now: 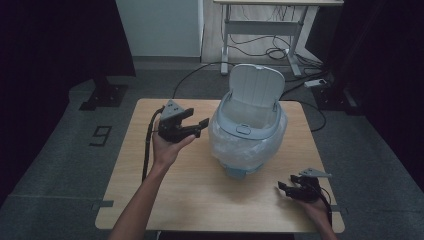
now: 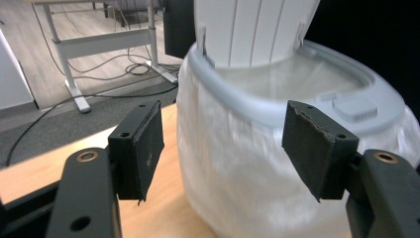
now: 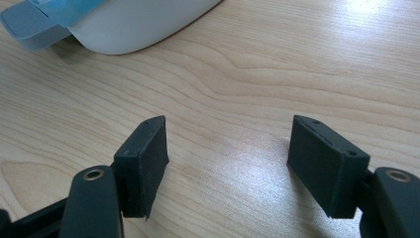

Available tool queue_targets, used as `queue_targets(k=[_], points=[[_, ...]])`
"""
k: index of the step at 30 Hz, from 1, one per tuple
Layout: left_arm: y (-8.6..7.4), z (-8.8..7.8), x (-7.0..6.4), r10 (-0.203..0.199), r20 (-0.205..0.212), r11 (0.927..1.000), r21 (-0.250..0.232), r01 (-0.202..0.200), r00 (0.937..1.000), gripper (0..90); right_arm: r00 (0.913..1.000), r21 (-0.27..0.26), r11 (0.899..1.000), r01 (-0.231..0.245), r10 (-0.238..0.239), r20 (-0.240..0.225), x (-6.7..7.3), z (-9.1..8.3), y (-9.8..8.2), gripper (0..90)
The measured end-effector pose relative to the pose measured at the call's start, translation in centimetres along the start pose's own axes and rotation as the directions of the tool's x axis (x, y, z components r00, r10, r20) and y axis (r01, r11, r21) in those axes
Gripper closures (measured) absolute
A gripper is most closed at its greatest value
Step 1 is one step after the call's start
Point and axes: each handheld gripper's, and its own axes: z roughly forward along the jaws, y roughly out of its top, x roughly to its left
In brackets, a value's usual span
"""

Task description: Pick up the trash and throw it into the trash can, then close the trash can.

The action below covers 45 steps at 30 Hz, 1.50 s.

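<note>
The grey plastic bin (image 1: pixel 248 132), rounded, lid upright, lined with a crinkly translucent bag (image 2: pixel 233 163), stands just ahead of the left gripper (image 1: pixel 199 127), whose jaws gape empty. The right gripper (image 1: pixel 286 188), wide and empty, rests on the wood-grain table (image 1: pixel 200 195), well apart.

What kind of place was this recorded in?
Probably a lab or office workroom set up for recording: a small wooden table on grey carpet, a desk frame with loose cables behind, and a floor marker "9".
</note>
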Motion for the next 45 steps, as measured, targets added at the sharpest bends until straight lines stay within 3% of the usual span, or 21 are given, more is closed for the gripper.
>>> queue_targets(k=[3, 6, 10, 14, 19, 21, 31, 38, 45], points=[[-1.7, -0.9, 0.1, -0.004, -0.013, 0.9999, 0.009, 0.004, 0.9999, 31.7, 1.0000, 0.001, 1.000, -0.001, 0.001, -0.001, 0.0, 0.0, 0.0, 31.2], [-3.5, -1.5, -0.2, 0.017, -0.029, 0.9990, 0.042, -0.016, 0.9994, 31.4, 1.0000, -0.001, 1.000, -0.001, 0.001, -0.001, 0.0, 0.0, 0.0, 31.1], [-6.0, -2.1, -0.4, 0.028, -0.027, 0.9970, 0.072, -0.026, 0.9992, 31.1, 1.0000, -0.001, 1.000, 0.001, -0.001, 0.004, 0.1, 0.1, 0.0, 30.9], [-9.2, -2.2, -0.4, 0.017, -0.035, 0.9945, 0.104, -0.014, 0.9992, 30.9, 0.9999, 0.000, 1.000, 0.006, -0.006, 0.009, 0.2, 0.1, 0.0, 30.5], [-12.5, -2.3, -0.1, -0.032, -0.044, 0.9901, 0.135, 0.038, 0.9985, 30.1, 0.9999, 0.001, 1.000, 0.009, -0.009, 0.014, 0.3, 0.1, 0.0, 30.6], [-13.0, -2.1, 0.0, -0.017, -0.050, 0.9850, 0.170, 0.026, 0.9986, 29.6, 0.9999, 0.001, 1.000, 0.008, -0.008, 0.015, 0.3, 0.1, 0.1, 30.5], [-14.6, -1.7, 0.0, -0.038, -0.042, 0.9789, 0.199, 0.046, 0.9984, 29.7, 0.9999, -0.004, 1.000, 0.009, -0.009, 0.008, 0.2, 0.2, 0.1, 29.4], [-15.3, -1.4, 0.1, -0.056, -0.047, 0.9738, 0.218, 0.065, 0.9973, 29.6, 0.9993, -0.077, 0.997, -0.028, 0.026, -0.025, 0.1, -0.9, 1.0, 29.3], [-15.7, -1.0, 0.1, -0.058, -0.045, 0.9689, 0.238, 0.067, 0.9973, 29.6, 0.9972, -0.148, 0.988, -0.050, 0.041, -0.062, 0.4, -2.3, 3.8, 27.7]])
